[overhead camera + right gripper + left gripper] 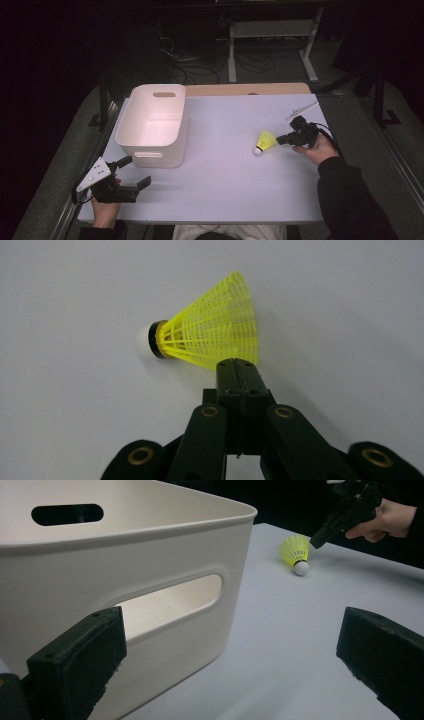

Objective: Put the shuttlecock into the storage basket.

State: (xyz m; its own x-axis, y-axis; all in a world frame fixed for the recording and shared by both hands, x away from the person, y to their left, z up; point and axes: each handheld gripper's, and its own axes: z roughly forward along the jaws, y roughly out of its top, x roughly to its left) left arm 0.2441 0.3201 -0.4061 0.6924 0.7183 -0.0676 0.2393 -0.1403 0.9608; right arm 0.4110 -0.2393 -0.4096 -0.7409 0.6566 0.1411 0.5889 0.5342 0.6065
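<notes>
Left gripper (pixel 134 172) at near desk (pixel 225 190) edge, fingers wide apart, nothing between, beside white bin (pixel 152 125). Farther right, right gripper (pixel 278 141) fingers closed together, pinching rim of yellow shuttlecock (pixel 265 142), cork end down at desk.

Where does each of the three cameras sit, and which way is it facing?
High view: above the person's side, looking forward and down on the table; both forearms, left tongs, right tongs.
Left gripper view: rides the left tongs, facing the white bin; its open jaws show, the right hand farther off.
Right gripper view: rides the right tongs, shut on the skirt rim of the yellow shuttlecock.
Shared: all three show the shuttlecock; high and left views share the bin.
</notes>
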